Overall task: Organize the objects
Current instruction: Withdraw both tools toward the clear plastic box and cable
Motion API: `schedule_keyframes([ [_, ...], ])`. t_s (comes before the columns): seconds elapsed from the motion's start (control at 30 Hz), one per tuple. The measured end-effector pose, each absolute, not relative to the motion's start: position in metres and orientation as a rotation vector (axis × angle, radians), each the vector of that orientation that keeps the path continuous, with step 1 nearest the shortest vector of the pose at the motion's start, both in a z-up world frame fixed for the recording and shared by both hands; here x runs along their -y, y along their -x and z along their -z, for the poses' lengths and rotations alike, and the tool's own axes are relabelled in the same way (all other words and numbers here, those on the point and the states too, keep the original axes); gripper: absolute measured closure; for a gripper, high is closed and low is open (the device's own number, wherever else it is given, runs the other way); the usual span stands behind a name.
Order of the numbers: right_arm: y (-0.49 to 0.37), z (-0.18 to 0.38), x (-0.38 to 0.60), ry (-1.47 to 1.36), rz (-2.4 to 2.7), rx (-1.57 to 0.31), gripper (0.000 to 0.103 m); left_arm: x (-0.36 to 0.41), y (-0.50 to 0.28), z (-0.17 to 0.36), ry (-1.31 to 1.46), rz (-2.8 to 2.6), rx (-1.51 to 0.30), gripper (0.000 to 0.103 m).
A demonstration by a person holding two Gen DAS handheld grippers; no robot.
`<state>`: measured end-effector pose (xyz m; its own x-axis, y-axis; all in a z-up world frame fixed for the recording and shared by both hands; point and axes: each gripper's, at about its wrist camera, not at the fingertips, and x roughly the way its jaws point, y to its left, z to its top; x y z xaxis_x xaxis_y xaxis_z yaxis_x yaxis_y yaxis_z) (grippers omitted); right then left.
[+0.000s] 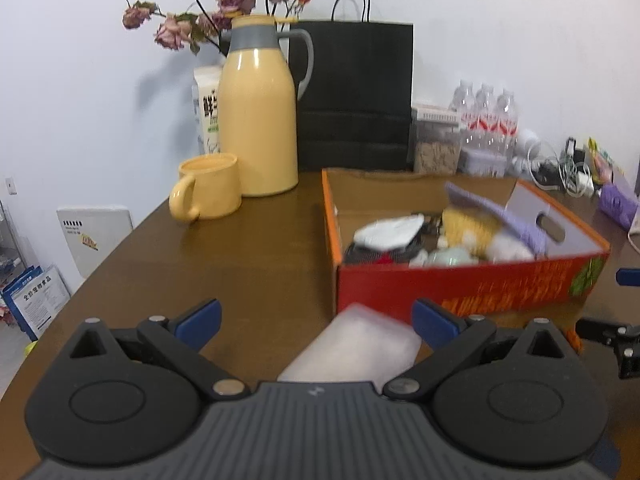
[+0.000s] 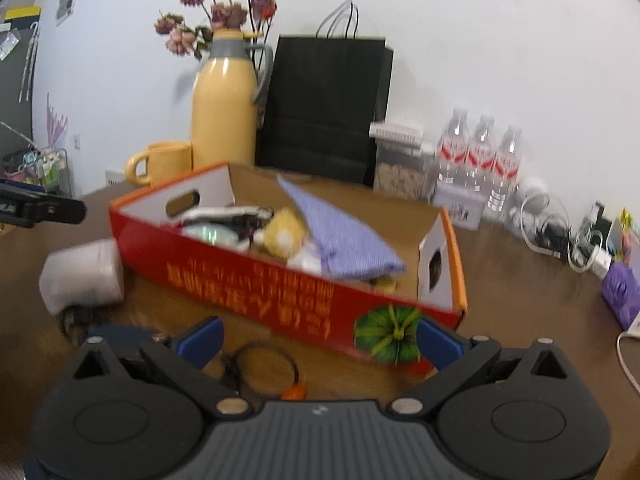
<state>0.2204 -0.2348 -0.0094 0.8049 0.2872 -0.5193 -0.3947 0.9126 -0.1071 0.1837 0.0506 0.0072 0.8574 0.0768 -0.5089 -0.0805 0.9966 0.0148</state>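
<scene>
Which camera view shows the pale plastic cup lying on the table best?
The right wrist view: the cup lies whole on its side, left of the red box. In the left wrist view the cup is partly hidden below the left claw.

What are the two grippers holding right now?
Nothing. The left gripper is open above a white pouch, not touching it; the right gripper is open and empty.

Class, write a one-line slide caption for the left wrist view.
Open left gripper over a translucent white plastic pouch beside the red cardboard box.
</scene>
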Motion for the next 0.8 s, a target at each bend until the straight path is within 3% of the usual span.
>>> schedule_keyframes([
  [0.2,-0.220,0.028,0.232,0.231,-0.374,-0.576,0.013,-0.060,-0.177,0.008,0.028,-0.091,-0.576,0.000],
  [0.33,-0.223,0.031,0.233,0.215,-0.376,-0.592,0.042,-0.064,-0.175,0.013,0.042,-0.098,-0.587,0.000],
  [0.43,-0.226,0.033,0.238,0.183,-0.379,-0.608,0.055,-0.067,-0.174,0.013,0.053,-0.100,-0.588,0.000],
  [0.8,-0.225,0.038,0.239,0.148,-0.439,-0.617,0.083,-0.063,-0.180,0.015,0.054,-0.084,-0.592,0.000],
])
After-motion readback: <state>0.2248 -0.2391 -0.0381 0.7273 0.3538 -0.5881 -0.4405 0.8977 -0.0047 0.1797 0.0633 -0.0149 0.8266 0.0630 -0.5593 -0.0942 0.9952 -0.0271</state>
